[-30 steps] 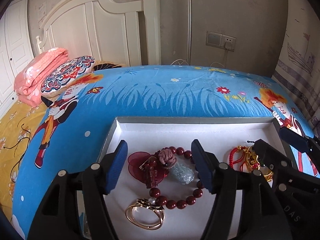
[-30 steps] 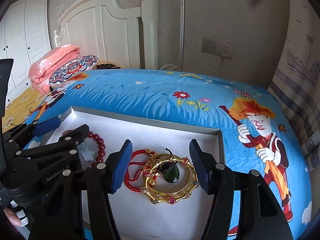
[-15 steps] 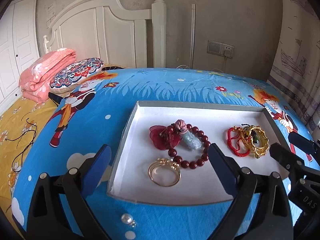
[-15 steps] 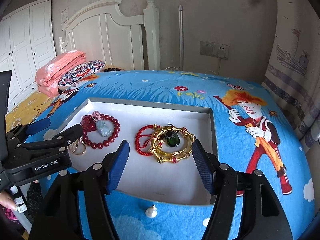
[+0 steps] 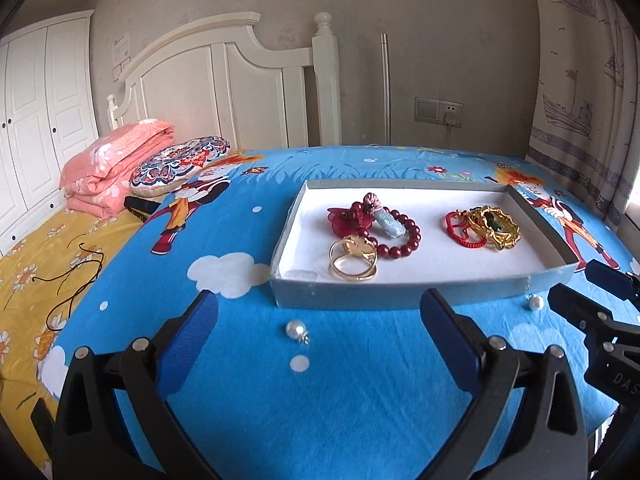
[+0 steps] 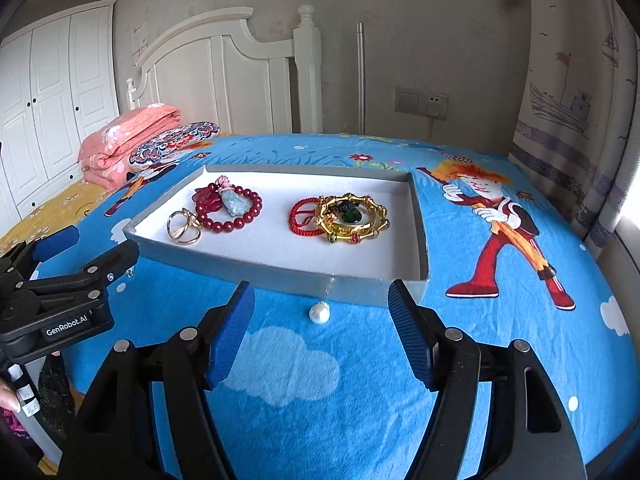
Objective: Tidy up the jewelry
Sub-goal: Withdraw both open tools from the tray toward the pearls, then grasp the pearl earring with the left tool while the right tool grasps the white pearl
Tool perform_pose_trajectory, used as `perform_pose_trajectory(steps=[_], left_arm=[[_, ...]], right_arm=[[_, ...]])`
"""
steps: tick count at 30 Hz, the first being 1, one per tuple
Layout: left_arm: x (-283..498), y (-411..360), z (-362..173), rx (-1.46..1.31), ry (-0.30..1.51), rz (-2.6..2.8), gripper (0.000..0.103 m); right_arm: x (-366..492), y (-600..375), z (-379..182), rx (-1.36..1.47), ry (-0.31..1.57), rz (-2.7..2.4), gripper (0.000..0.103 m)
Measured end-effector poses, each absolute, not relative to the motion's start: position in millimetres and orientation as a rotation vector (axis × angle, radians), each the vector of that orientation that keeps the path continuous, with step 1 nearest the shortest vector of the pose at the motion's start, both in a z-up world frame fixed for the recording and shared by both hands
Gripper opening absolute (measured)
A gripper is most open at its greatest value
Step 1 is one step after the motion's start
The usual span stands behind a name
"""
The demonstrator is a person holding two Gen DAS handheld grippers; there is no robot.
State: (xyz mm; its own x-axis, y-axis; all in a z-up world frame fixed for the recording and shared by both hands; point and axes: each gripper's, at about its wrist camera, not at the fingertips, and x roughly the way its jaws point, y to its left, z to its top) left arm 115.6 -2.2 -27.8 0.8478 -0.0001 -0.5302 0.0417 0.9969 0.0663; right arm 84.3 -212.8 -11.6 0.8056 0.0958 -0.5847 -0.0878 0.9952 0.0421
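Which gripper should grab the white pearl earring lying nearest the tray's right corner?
Right. That white pearl earring lies centred just ahead of the right gripper, whose jaws are opening, empty. The left gripper faces the other pearl.

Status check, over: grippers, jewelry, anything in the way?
Left gripper and right gripper empty, jaws opening. Bracelets and ring in the box. Two pearls loose on the bedspread, nothing blocking them.

From my left tongs' camera, the right gripper (image 5: pixel 576 286) is cut off by the frame's right edge. From the right tongs, the left gripper (image 6: pixel 86 246) runs off the left edge, and its far pearl (image 6: pixel 129 273) hides behind a finger. The hand (image 6: pixel 9 396) barely shows.
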Motion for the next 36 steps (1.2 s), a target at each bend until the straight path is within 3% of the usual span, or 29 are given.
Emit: perform_pose_trajectory(steps=[10, 18, 29, 36], left_arm=[[93, 33, -53, 0.036, 0.589, -0.031, 0.098], [91, 47, -61, 0.042, 0.596, -0.023, 0.098], [97, 42, -51, 0.056, 0.602, -0.019, 0.098], [111, 44, -52, 0.027, 0.644, -0.017, 0.095]], right_arm=[[75, -211, -29, 0.048, 0.61, 0.049, 0.065], [81, -209, -31, 0.06, 0.603, 0.03, 0.058], [106, -206, -39, 0.041, 0.733, -0.008, 0.032], [112, -199, -39, -0.002, 0.762, -0.025, 0.028]])
